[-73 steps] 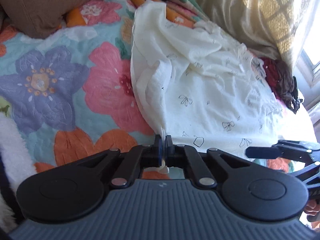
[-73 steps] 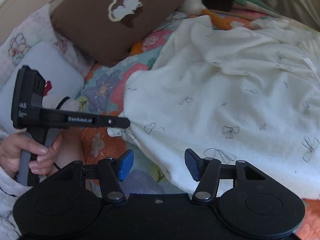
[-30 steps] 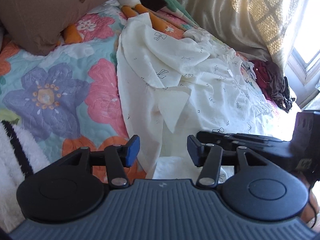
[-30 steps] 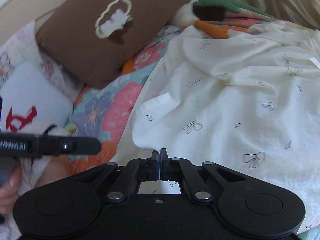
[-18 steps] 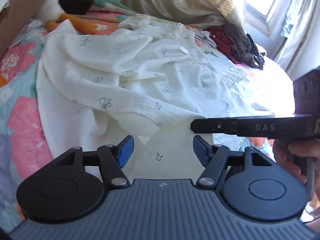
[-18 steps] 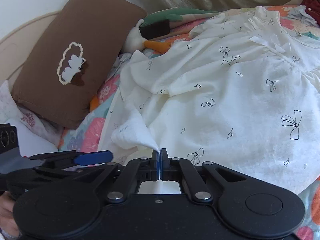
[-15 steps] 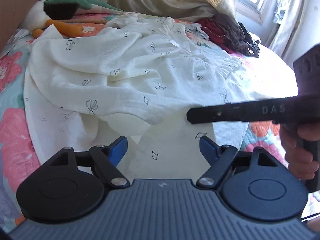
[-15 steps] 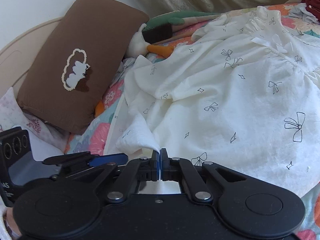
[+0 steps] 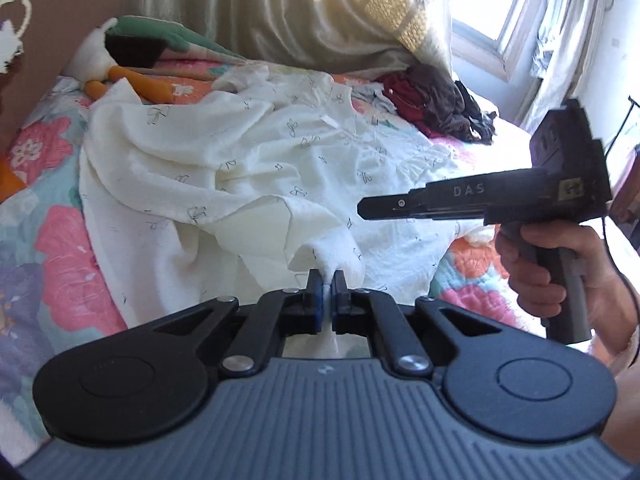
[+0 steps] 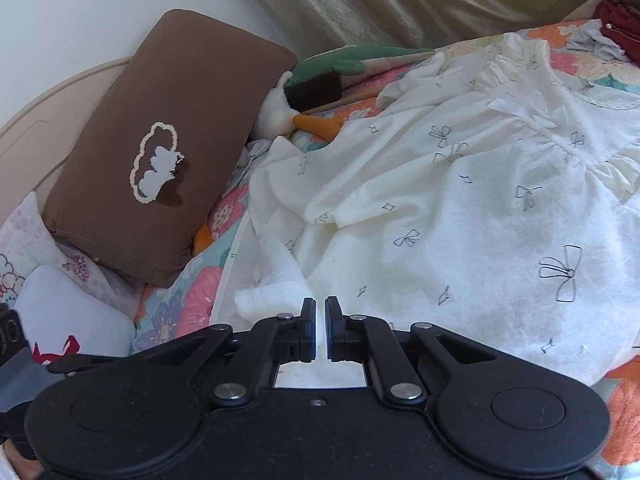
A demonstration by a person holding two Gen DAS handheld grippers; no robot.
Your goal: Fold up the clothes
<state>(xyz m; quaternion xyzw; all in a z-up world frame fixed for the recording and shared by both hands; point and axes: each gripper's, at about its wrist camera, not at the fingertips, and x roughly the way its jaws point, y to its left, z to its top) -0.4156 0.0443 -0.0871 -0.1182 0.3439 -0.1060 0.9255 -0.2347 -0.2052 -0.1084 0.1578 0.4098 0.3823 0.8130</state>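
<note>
Our left tool [image 9: 327,284] pinches a bunched corner of the white dress [image 9: 256,168], its blue pads pressed together on the cloth so that the fabric rises in a small peak just ahead of the tips. We judge this hold is meant to give us a lifted hem corner to carry across the garment for a fold. Our right tool [image 10: 319,312] sits low over the same near edge of the dress with only a narrow slit between its pads; nothing seems to be caught in that slit, so we read it as nearly closed and empty, though the cloth directly under it is partly hidden.

The dress lies spread and rumpled on the flowered quilt [image 9: 60,248] of the bed, its bow print facing up, one sleeve doubled over the body. Its far side runs up against a plush toy [image 10: 296,116] and a brown pillow [image 10: 160,176]; a dark heap of clothes [image 9: 436,100] sits beyond the neckline by the curtain [image 9: 320,12].

Bare quilt shows to the left of the dress and a smaller strip at the near right corner, so we judge the folding has most room along the near edge and toward the left; the far side is crowded.
</note>
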